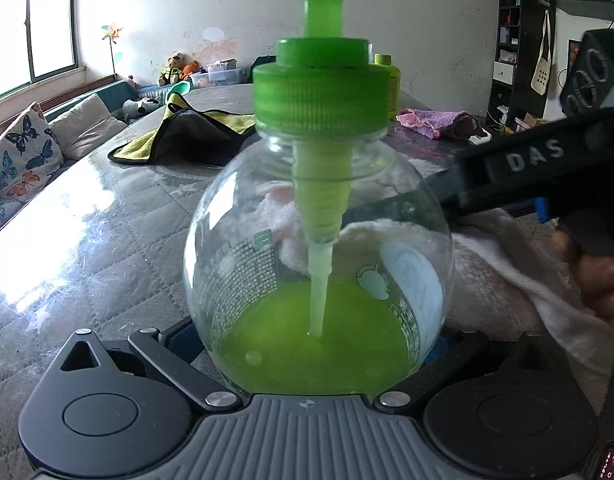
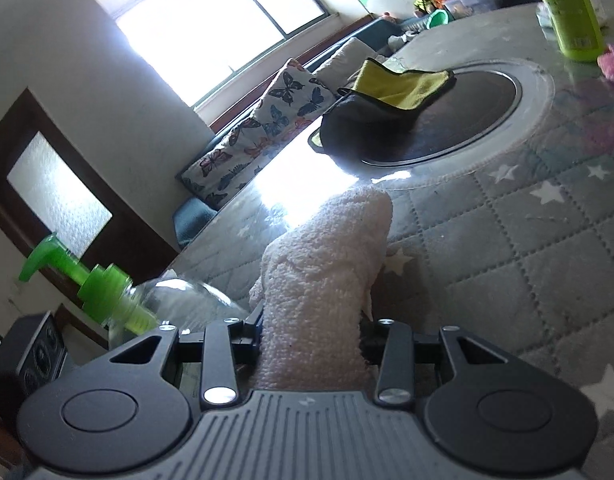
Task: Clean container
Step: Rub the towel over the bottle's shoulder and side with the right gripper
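A round clear soap bottle point(image 1: 243, 240) with a green pump cap point(image 1: 321, 92) and green liquid point(image 1: 307, 348) at its bottom fills the left wrist view. My left gripper point(image 1: 307, 360) is shut on its base and holds it upright. My right gripper point(image 2: 311, 332) is shut on a white towel point(image 2: 327, 272). In the left wrist view the right gripper's body point(image 1: 547, 168) presses the towel point(image 1: 487, 256) against the bottle's far right side. The bottle point(image 2: 179, 300) and its green pump point(image 2: 67, 268) show at the lower left of the right wrist view.
The grey quilted star-pattern table point(image 2: 527, 240) has a dark round inset point(image 2: 467, 120). A yellow and grey cloth point(image 1: 187, 128) lies on it, also seen in the right wrist view point(image 2: 399, 88). A green bottle point(image 2: 571, 16) and a pink cloth point(image 1: 439, 120) stand at the back. A sofa with cushions point(image 1: 23, 148) is at the left.
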Tool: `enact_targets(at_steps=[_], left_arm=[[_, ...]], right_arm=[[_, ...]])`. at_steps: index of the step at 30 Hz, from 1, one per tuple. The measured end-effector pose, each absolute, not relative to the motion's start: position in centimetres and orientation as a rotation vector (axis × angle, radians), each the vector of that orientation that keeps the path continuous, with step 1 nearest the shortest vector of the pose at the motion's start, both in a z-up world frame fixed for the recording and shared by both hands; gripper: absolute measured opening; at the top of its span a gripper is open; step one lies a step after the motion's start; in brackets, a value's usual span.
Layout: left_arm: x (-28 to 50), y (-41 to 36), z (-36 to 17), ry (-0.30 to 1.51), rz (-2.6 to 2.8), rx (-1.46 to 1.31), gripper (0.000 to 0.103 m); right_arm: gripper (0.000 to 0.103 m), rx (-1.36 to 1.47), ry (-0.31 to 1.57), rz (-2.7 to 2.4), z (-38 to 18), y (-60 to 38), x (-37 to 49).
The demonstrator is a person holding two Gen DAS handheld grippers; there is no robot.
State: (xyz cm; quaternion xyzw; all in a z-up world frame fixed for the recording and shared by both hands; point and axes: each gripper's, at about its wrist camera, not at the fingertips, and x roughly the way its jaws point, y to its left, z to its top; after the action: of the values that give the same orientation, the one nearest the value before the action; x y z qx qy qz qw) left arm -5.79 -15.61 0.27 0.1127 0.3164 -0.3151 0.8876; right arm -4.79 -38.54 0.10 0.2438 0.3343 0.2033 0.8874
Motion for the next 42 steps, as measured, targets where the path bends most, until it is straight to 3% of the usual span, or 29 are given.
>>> enact_targets(at_steps=[15,37,42], left_arm=[[-5.9,-15.5,0.3,0.658,-0.655,0.234,0.103],[-6.5,-15.2,0.4,0.659,-0.657,0.232,0.103],[-6.6,-15.2,0.4,0.659,-0.657,0.232,0.103]], right_arm=[[0.039,0.606,0.575,0.573,5.3,-37.7,-4.6],[0.039,0.651,0.72,0.439,-1.2,-39.0,-3.3],[0.044,0.601,0.709,0.417,-0.9,-38.8,-3.9]])
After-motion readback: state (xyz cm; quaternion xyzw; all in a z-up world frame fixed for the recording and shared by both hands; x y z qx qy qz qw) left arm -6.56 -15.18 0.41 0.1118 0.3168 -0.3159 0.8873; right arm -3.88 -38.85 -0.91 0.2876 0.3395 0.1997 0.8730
